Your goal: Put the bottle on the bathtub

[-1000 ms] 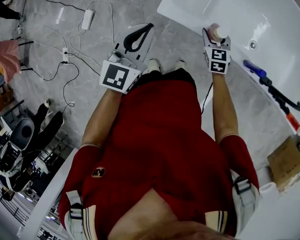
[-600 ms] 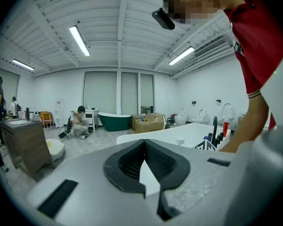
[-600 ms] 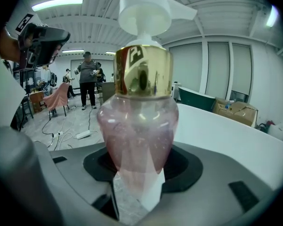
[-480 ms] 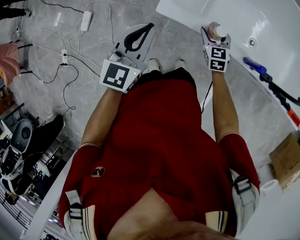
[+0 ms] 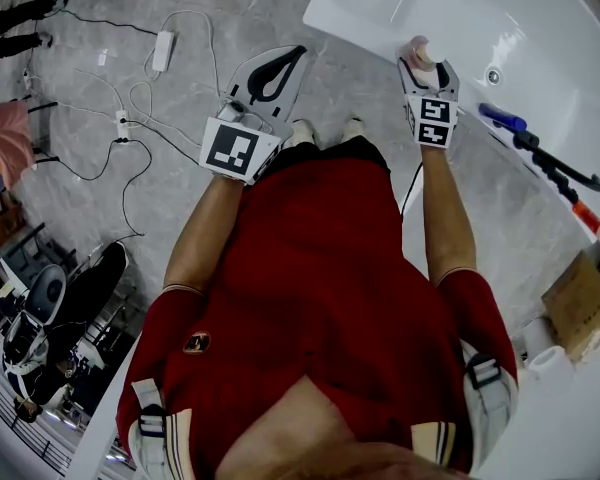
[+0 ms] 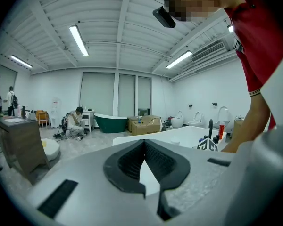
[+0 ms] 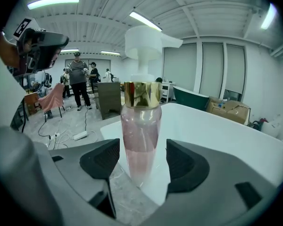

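Note:
A clear bottle (image 7: 140,135) with pink liquid, a gold collar and a white pump stands upright between the jaws of my right gripper (image 7: 141,160), which is shut on it. In the head view the bottle (image 5: 418,50) and right gripper (image 5: 421,65) are over the near rim of the white bathtub (image 5: 540,28). The bottle's narrow foot shows right at the tub's rim edge (image 7: 217,126); whether it touches I cannot tell. My left gripper (image 5: 283,61) is held over the floor to the left, shut and empty, its jaw tips meeting (image 6: 142,144).
A blue-handled brush (image 5: 505,120) and a black tool (image 5: 565,176) lie on the tub's right rim. A cardboard box (image 5: 580,313) sits at the right. Cables and a power adapter (image 5: 162,50) lie on the grey floor. People stand in the background (image 7: 79,81).
My right gripper has carried the bottle a little forward, from beside the tub to over its rim. The left gripper has barely moved.

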### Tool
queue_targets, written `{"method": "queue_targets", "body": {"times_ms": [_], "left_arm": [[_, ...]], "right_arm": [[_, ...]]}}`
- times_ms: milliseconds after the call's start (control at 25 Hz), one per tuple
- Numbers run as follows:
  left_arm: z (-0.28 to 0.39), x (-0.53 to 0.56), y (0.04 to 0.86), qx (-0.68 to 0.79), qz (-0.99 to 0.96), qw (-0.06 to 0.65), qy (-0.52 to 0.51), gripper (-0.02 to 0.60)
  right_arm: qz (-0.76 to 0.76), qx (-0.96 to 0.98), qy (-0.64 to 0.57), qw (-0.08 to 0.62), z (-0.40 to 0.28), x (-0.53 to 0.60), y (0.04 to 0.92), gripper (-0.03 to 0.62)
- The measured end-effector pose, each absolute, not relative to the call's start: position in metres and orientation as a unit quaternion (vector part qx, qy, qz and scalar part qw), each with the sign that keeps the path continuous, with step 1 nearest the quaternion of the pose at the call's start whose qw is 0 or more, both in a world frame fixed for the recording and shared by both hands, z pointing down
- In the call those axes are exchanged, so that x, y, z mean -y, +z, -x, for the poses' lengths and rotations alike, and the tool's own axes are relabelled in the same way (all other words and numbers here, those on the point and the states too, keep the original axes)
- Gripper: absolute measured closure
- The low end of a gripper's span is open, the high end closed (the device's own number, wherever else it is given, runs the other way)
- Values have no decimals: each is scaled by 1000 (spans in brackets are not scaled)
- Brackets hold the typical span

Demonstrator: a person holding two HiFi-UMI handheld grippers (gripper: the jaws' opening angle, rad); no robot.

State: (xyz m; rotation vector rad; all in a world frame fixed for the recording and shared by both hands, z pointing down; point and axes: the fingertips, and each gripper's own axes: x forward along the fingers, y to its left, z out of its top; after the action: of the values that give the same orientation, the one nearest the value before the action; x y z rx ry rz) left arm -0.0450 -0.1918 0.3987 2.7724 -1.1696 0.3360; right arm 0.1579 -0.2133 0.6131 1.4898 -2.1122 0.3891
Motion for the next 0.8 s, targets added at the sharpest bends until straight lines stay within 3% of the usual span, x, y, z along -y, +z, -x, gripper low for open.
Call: {"method": "queue_targets", "body": {"times_ms": [400,800], "left_arm": [[43,174,395,360,-927,53,84,574],[43,152,393,340,-937,56,61,574]], "right_arm": [[-583,764,144,235,-164,183,575,299],[-588,780,110,183,-135,148,499,431]]}}
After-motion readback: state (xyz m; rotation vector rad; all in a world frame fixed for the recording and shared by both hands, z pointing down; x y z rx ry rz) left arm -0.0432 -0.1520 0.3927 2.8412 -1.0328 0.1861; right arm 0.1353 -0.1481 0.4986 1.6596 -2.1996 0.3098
